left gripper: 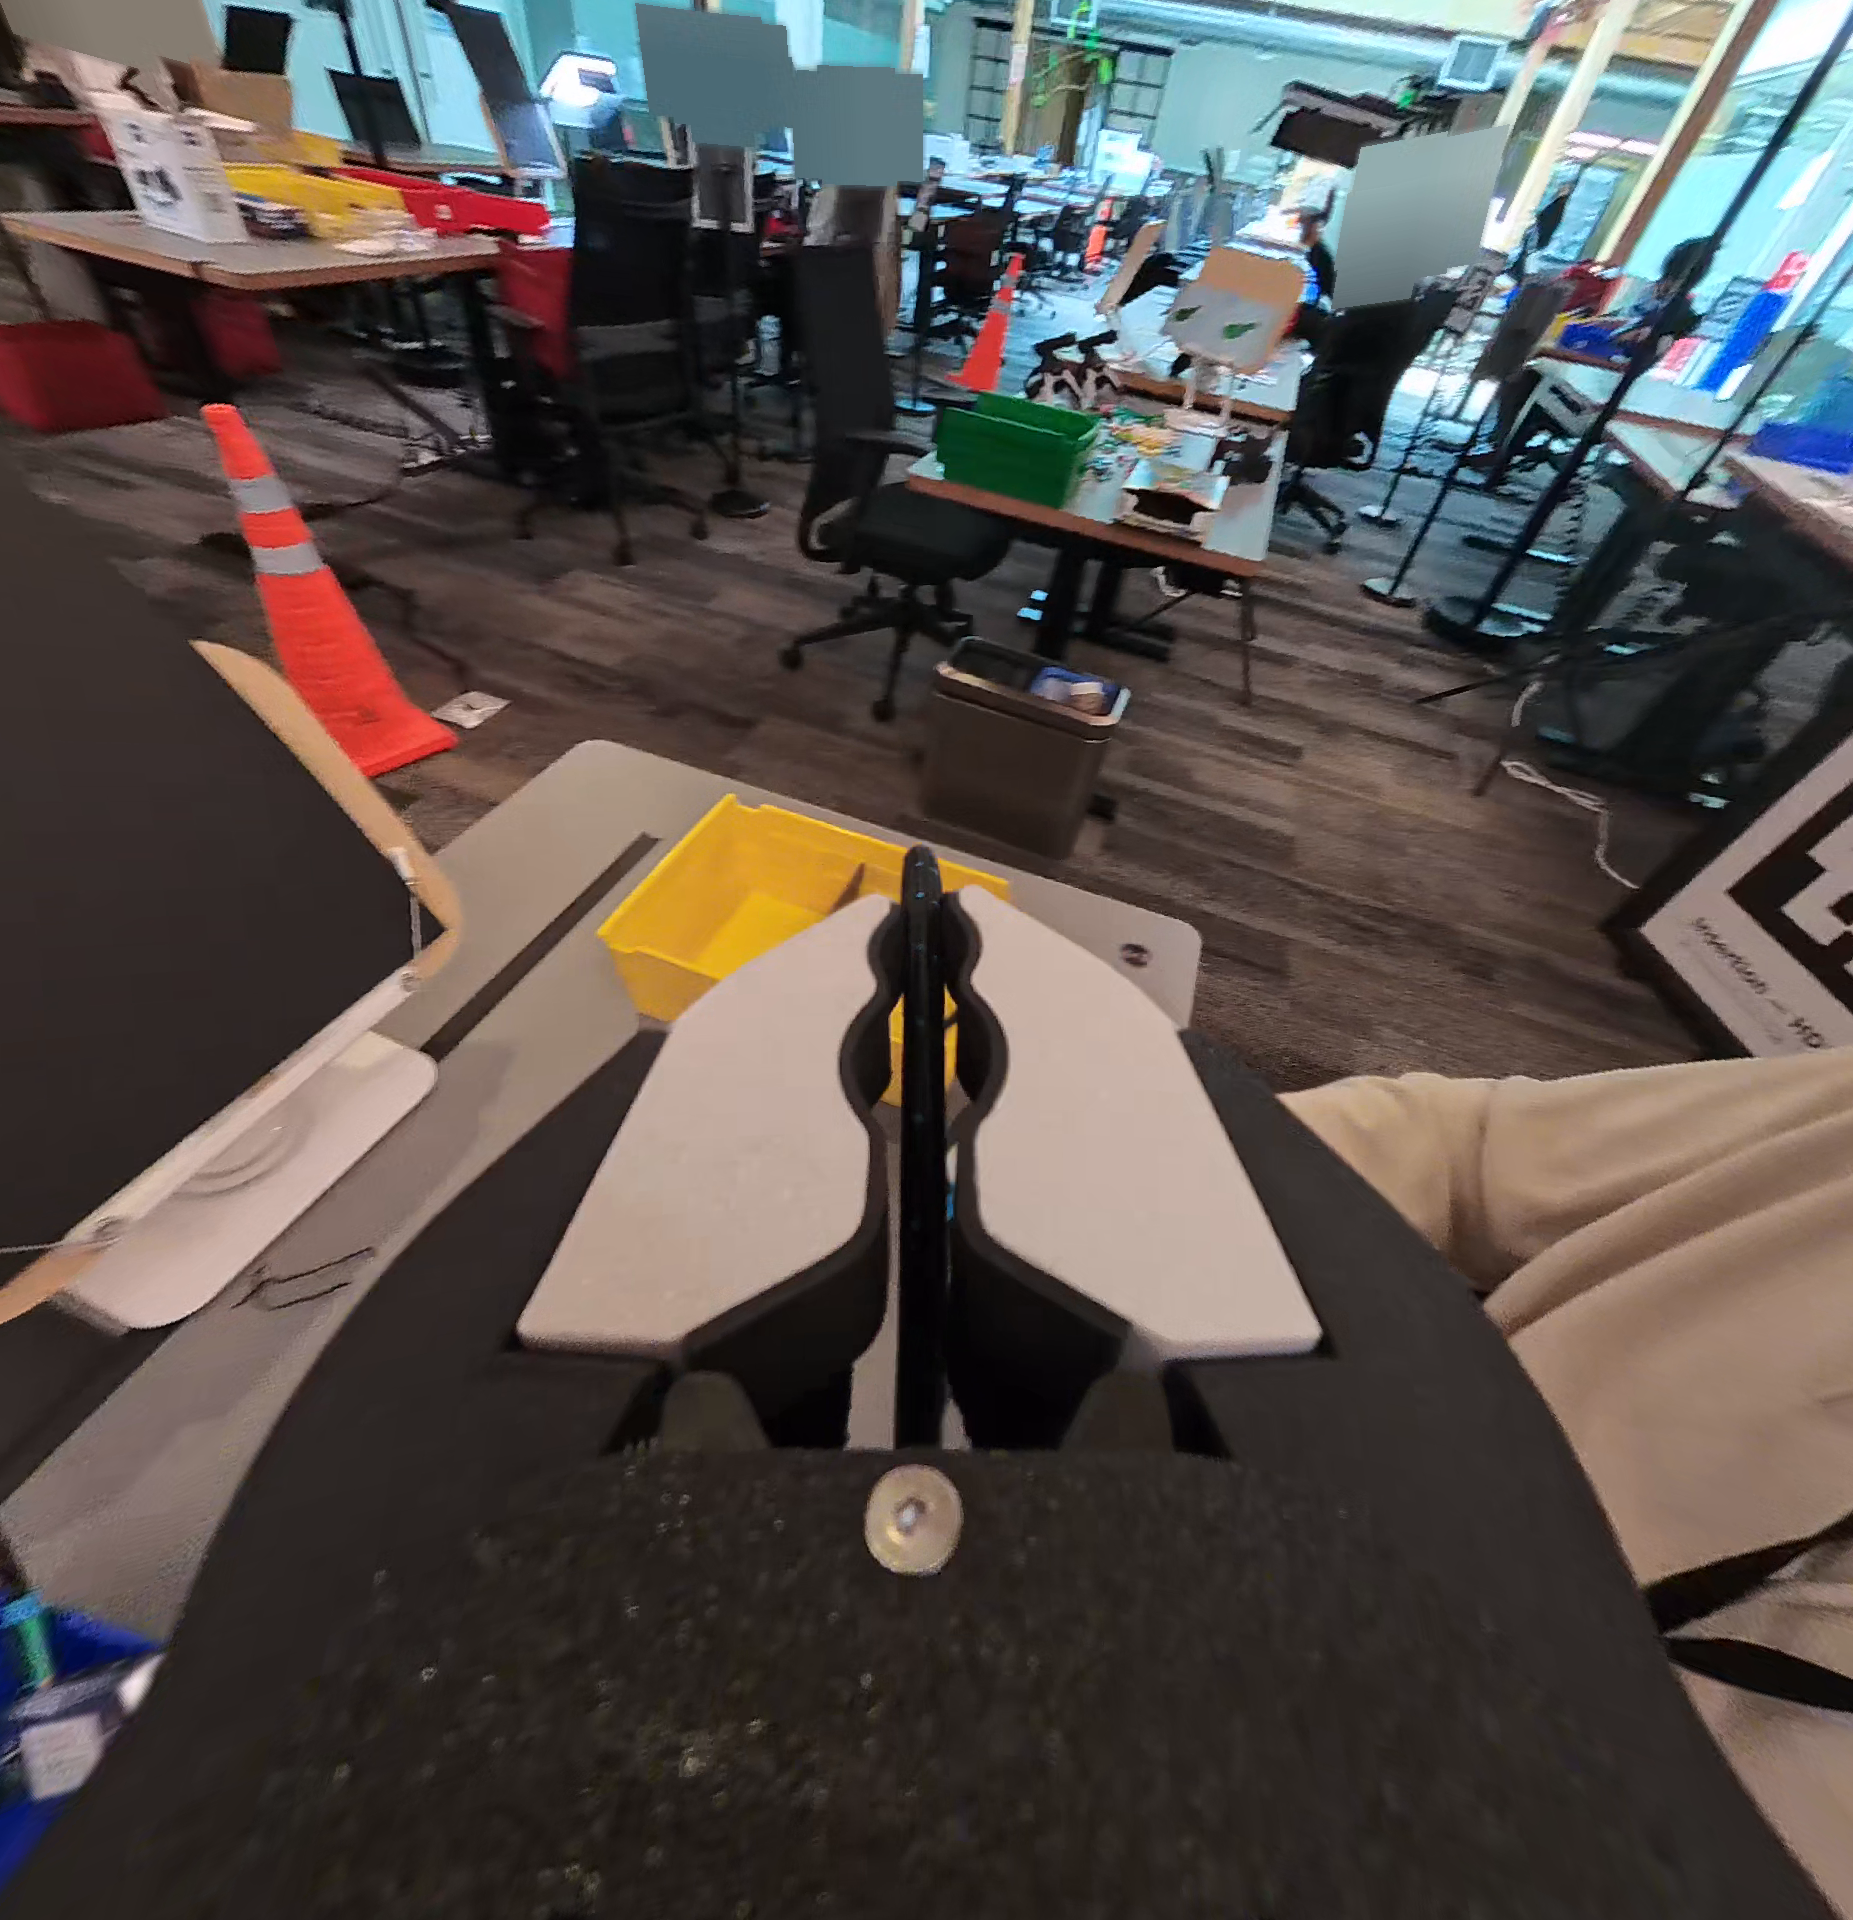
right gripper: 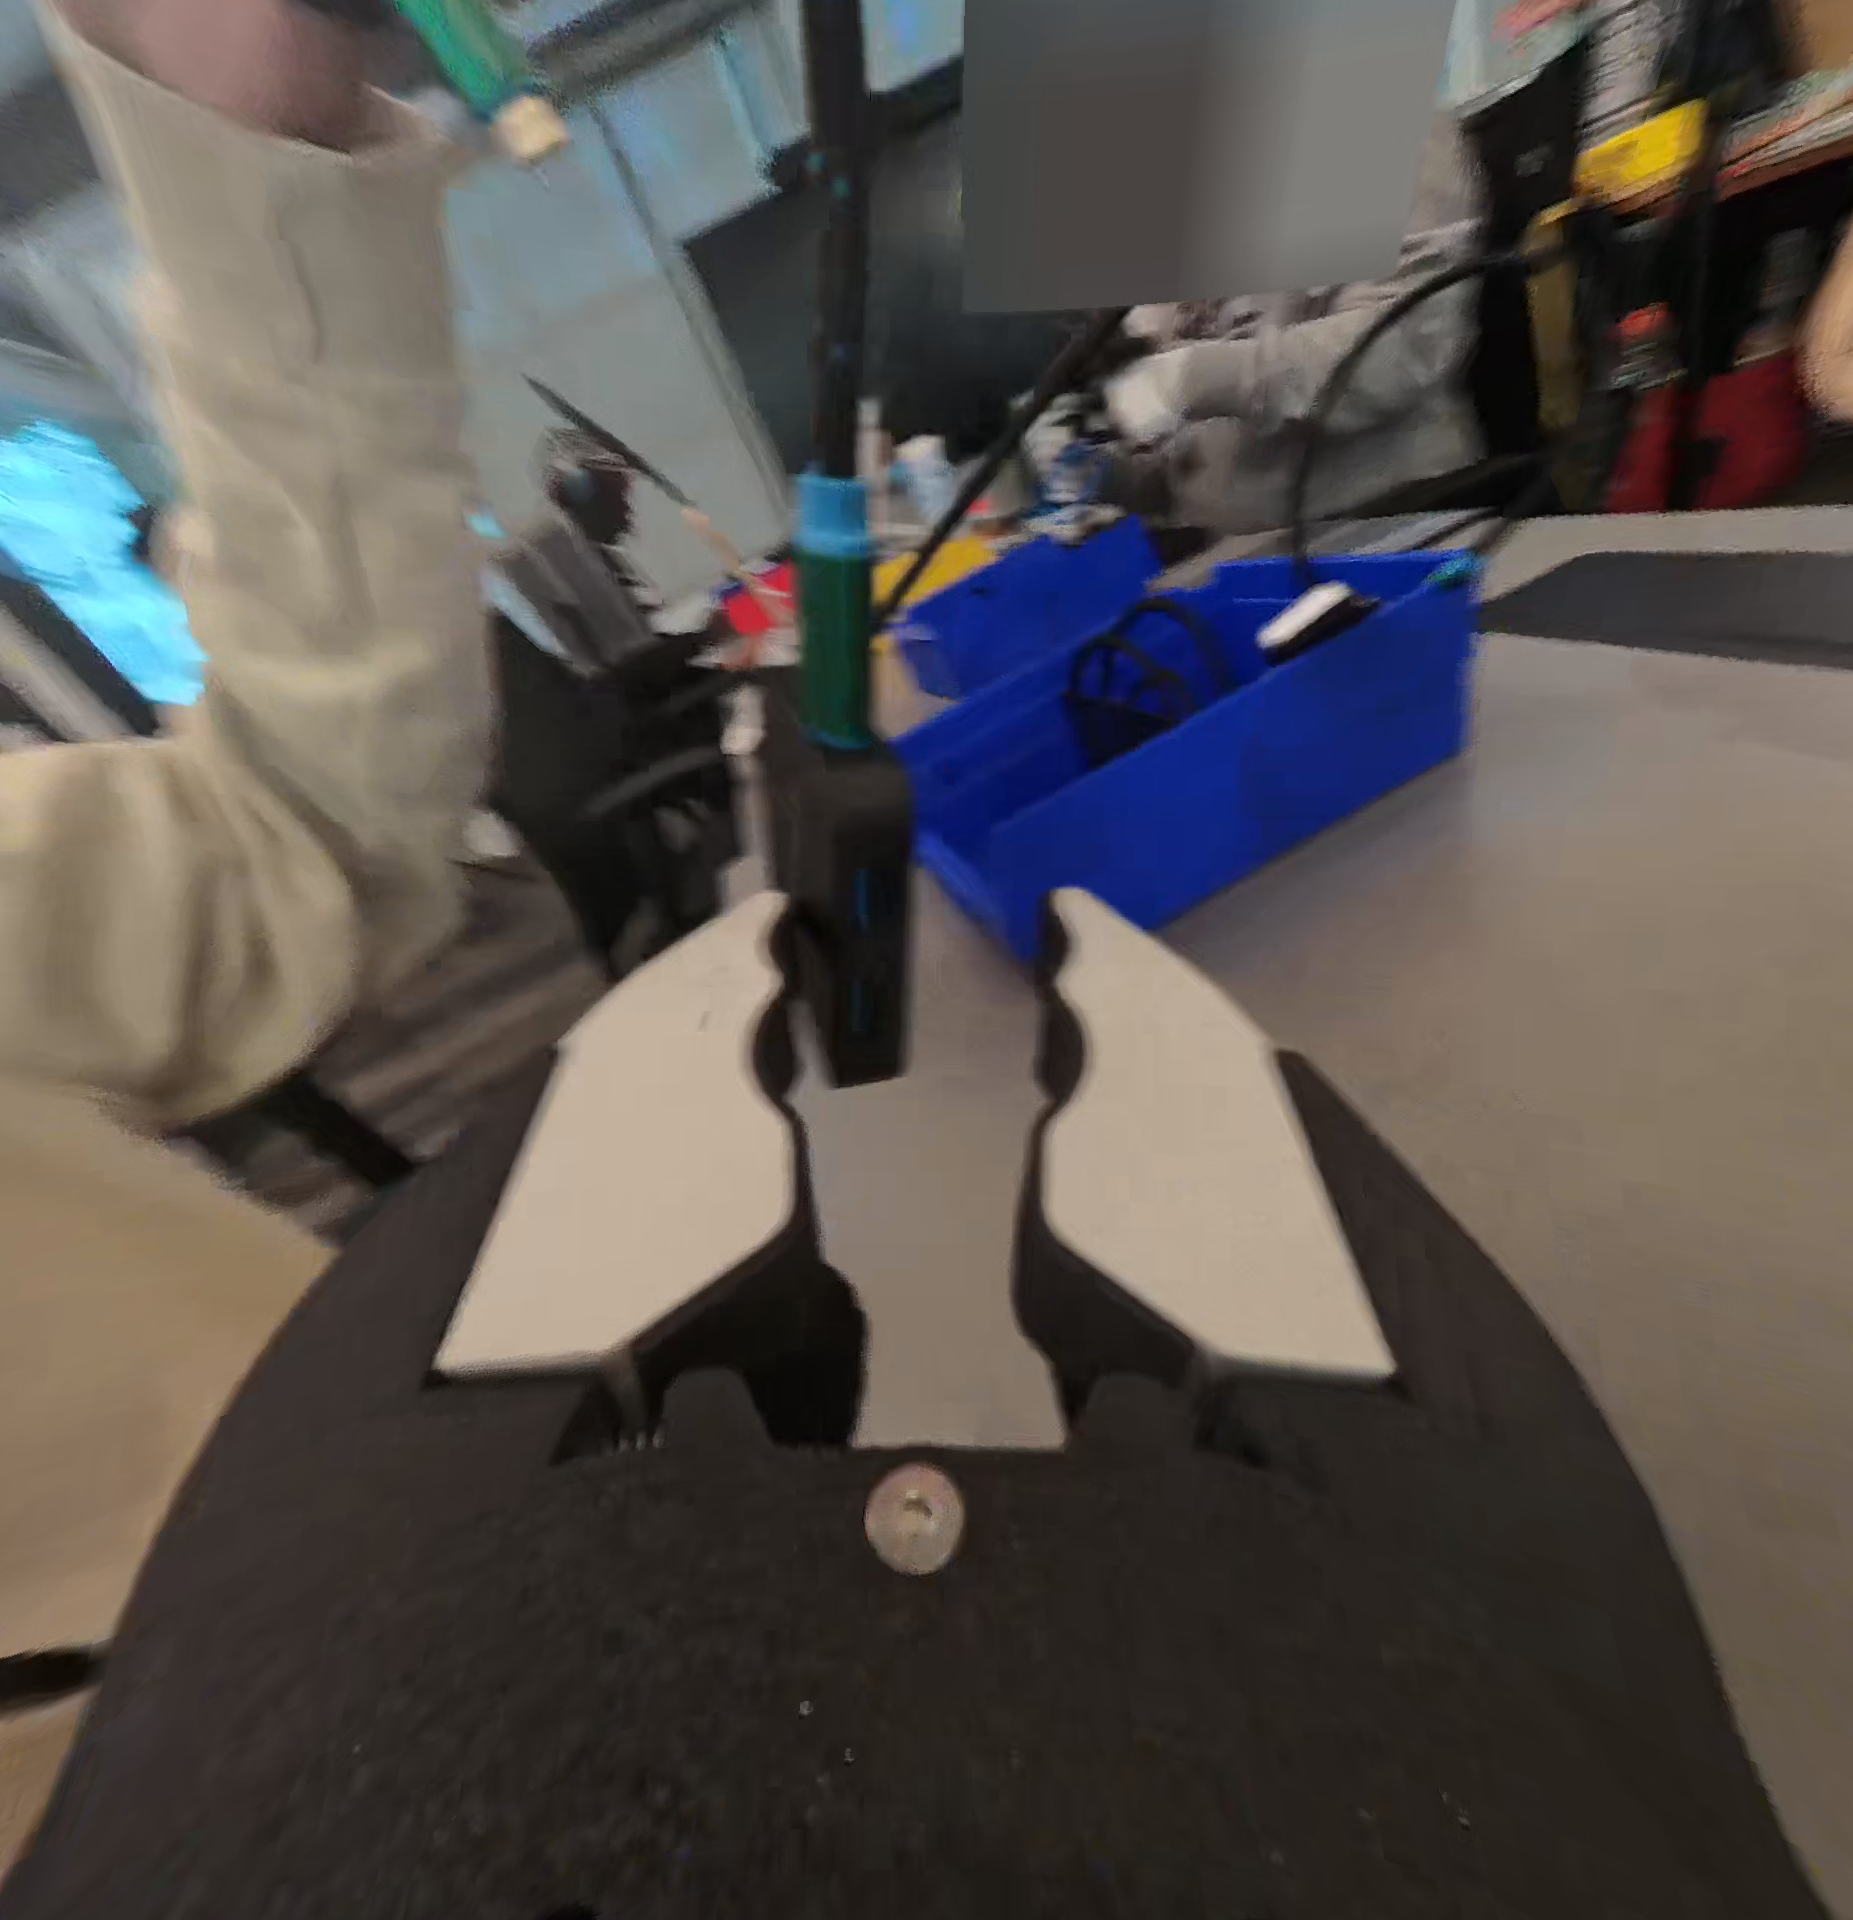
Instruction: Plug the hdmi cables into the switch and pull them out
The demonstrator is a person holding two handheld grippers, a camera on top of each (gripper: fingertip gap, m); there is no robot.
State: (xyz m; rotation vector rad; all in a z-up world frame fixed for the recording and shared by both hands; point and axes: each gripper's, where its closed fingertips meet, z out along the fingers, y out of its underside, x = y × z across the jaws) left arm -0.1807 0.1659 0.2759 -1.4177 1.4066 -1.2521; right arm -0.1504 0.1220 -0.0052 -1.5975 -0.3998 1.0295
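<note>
Left gripper point(left gripper: 924, 914): fingers pinched on a black HDMI cable point(left gripper: 922, 1143), above a yellow bin point(left gripper: 693, 935). Right gripper point(right gripper: 917, 914): fingers spread, unloaded. Black switch point(right gripper: 849, 914) hangs upright between the fingertips, against the left one, green-blue plug point(right gripper: 834, 634) seated on top; blue bin point(right gripper: 1265, 769) behind on grey table point(right gripper: 1576, 1039).

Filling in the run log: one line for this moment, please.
left tool: shut on cable | right tool: open at switch | green plug seated in switch | blue bin behind
</note>
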